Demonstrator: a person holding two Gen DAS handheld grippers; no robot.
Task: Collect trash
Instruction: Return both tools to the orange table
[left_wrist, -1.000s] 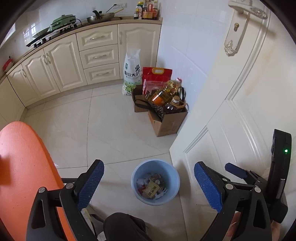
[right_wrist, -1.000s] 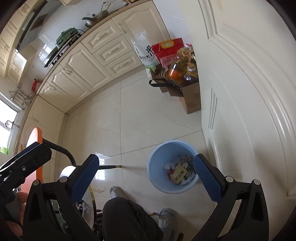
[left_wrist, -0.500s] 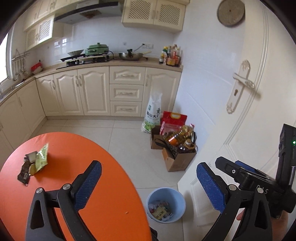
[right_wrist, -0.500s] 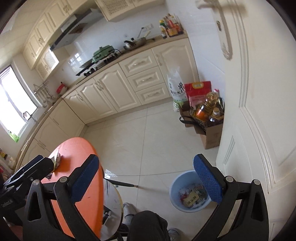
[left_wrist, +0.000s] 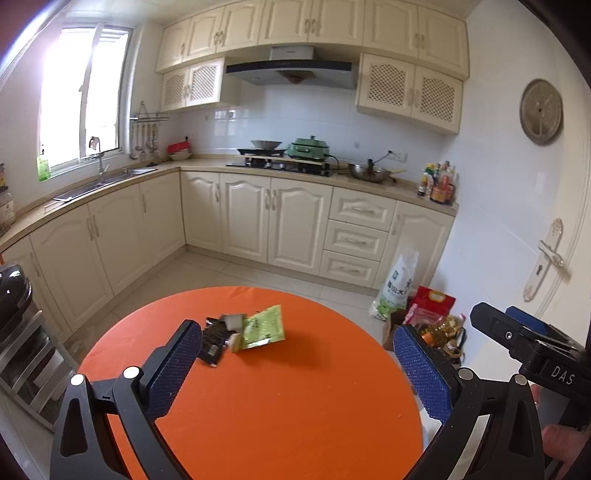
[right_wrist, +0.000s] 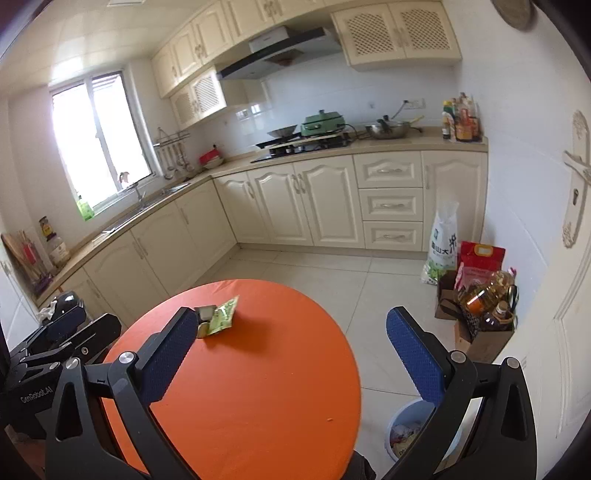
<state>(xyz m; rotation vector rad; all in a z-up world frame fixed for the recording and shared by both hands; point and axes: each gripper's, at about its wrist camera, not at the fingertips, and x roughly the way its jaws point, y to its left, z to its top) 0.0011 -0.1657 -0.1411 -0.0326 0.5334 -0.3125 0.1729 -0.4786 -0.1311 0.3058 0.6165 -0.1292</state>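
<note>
On the round orange table (left_wrist: 280, 413) lies a small heap of trash: a green wrapper (left_wrist: 264, 326), a black wrapper (left_wrist: 215, 340) and a small grey piece (left_wrist: 233, 320). My left gripper (left_wrist: 300, 356) hovers open over the near half of the table, short of the heap, with nothing between its fingers. The right gripper (right_wrist: 291, 349) is open and empty too, with the green wrapper (right_wrist: 222, 316) just beyond its left fingertip. A blue trash bin (right_wrist: 404, 430) holding litter stands on the floor to the table's right, partly hidden by the right finger.
A cardboard box of oil bottles (right_wrist: 484, 325) and rice bags (right_wrist: 443, 243) stand by the white door (right_wrist: 554, 295). Cream cabinets (left_wrist: 280, 221) line the back and left walls. A black appliance (left_wrist: 13, 291) stands left of the table.
Both views swung up from the blue bin on the floor to the orange table. The trash heap now lies ahead of both grippers, which stay open.
</note>
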